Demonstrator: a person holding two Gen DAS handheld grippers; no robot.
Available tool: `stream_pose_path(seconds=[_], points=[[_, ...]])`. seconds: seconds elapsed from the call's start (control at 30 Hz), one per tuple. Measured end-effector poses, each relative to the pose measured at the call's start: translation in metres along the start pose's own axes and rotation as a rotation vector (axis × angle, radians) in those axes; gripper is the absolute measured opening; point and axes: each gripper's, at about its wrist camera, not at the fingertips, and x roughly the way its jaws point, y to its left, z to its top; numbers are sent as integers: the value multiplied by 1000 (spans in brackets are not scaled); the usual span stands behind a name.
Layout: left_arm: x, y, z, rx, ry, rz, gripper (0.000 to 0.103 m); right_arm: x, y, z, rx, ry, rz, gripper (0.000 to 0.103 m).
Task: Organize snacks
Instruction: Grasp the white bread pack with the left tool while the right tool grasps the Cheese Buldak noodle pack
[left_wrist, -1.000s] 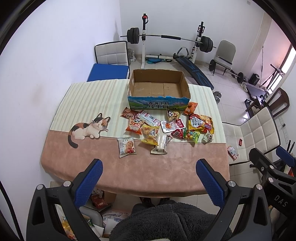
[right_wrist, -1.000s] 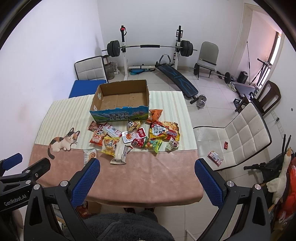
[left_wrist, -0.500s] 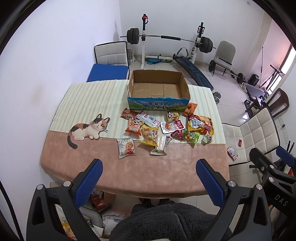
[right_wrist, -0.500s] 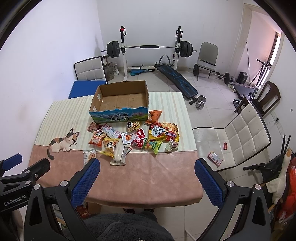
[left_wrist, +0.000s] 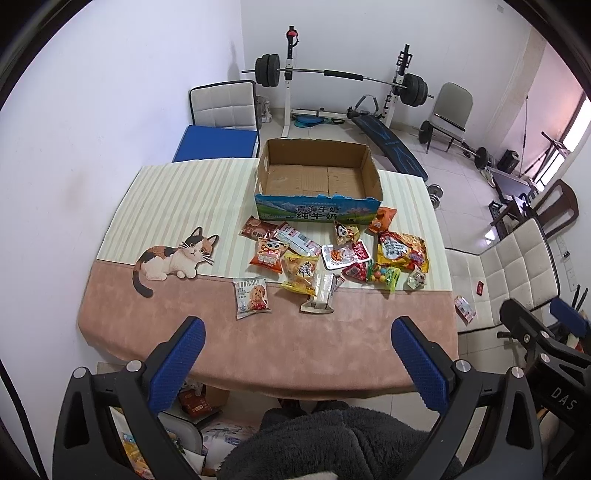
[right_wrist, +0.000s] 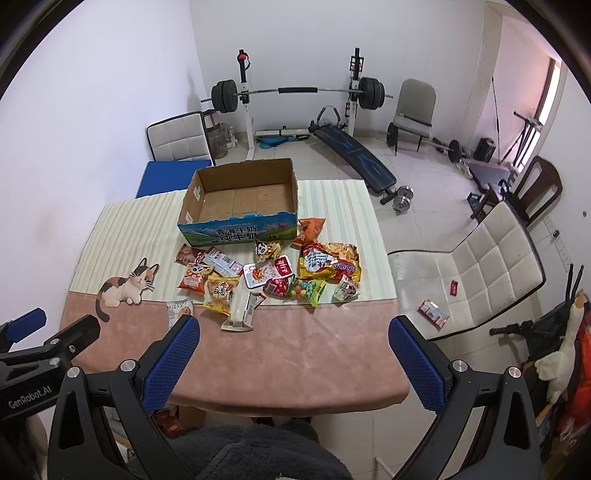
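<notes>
Gym gear fills the room behind: a barbell rack (left_wrist: 343, 75) against the far wall, with a bench (left_wrist: 295, 339) in front under a striped and pink cloth bearing a cat picture (left_wrist: 173, 256). An open carton (left_wrist: 317, 177) stands empty at the far side, its mouth up and facing the sitter, likely so packets can be dropped straight in. Snacks (left_wrist: 332, 258) lie loose in a heap just in front of the carton, none inside yet, so the sorting looks not begun. One biscuit pack (left_wrist: 252, 297) lies a little apart, nearest the left tongs (left_wrist: 295, 354).

Both tongs hover short of the bench's near edge, well apart from the heap. Left tongs are spread wide and hold nothing; right tongs (right_wrist: 295, 349) likewise gape wide and empty, probably readied for a first pick.

Left view shows the biscuit pack whole; in the right view a blue pad (right_wrist: 171, 360) covers most of it. Right view alone shows a stuffed goose (right_wrist: 561, 350) at the far right, and more clearly the packets on the white chair (right_wrist: 480, 266).
</notes>
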Motion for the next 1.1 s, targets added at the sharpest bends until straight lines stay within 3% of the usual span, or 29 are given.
stream_pose_path(seconds=[0.13,0.33,0.57,0.7,0.87,1.0,1.1], points=[[27,2,14,-26,15,23,103,36,-13,7,50,64,46,103],[107,17,31,-54,118,74,103,138,-45,12,140,250,114,103],[206,8,43,-80,231,132,103,258,-82,39,113,352,40,103],[258,-12,54,-91,284,125,103,339,-92,70,-53,410,16,103],[325,-47,60,-107,348,127,103,444,-81,96,-461,522,-36,103],[370,-68,56,-146,406,123,103,507,-60,84,-846,632,-66,103],[393,-76,45,-177,450,118,103,537,-49,77,-1049,664,-87,103]])
